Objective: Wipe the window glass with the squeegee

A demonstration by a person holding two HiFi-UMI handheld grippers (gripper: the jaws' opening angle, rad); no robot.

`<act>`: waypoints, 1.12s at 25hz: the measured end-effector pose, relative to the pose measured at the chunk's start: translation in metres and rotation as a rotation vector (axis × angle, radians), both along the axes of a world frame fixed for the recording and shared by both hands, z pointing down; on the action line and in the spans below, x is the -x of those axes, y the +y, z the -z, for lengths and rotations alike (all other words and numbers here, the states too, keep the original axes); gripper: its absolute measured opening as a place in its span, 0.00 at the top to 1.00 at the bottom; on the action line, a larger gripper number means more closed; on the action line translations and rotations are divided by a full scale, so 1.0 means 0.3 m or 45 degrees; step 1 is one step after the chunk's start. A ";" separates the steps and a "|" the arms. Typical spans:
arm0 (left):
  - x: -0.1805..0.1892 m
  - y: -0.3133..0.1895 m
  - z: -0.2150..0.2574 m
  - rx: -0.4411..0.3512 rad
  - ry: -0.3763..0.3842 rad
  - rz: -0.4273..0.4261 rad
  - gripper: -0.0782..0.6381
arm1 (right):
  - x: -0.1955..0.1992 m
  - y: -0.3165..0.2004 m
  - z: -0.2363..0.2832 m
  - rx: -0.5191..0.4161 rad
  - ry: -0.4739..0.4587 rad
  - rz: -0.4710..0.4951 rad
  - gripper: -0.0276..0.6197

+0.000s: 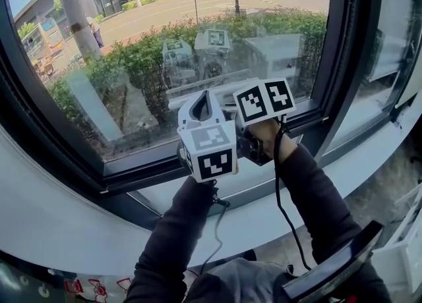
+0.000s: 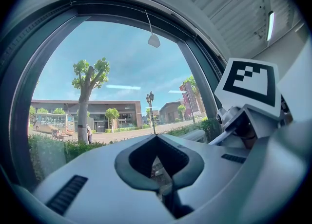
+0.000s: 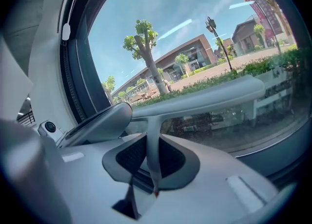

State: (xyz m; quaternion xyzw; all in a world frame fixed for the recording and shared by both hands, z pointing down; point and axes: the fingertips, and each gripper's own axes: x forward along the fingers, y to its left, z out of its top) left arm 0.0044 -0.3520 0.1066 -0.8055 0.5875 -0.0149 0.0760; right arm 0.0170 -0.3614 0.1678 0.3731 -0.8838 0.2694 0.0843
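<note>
The grey squeegee (image 3: 204, 96) lies with its blade bar flat against the lower part of the window glass (image 1: 165, 45). Its thin handle (image 3: 152, 145) runs back between the jaws of my right gripper (image 3: 152, 140), which is shut on it. In the head view a short stretch of the squeegee bar (image 1: 177, 102) shows low on the pane, just left of the grippers. My left gripper (image 2: 157, 142) sits close beside the right one on its left, jaws together with nothing in them, pointing up at the glass. The right gripper's marker cube (image 1: 265, 100) hides its jaws in the head view.
A dark window frame (image 1: 343, 64) rims the pane, with a white sill (image 1: 79, 209) below it. A black cable (image 1: 280, 183) hangs from the right gripper along the sleeve. A dark slanted object (image 1: 336, 269) sits at the bottom right. Trees and a street lie outside.
</note>
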 end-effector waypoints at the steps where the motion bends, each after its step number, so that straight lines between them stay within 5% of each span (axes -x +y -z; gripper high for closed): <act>1: -0.001 -0.002 -0.009 0.003 -0.004 0.000 0.90 | 0.000 0.000 -0.011 0.008 0.001 0.002 0.86; 28: 0.026 0.000 -0.120 0.064 0.010 0.086 0.90 | 0.013 0.049 -0.116 0.121 -0.056 0.086 0.86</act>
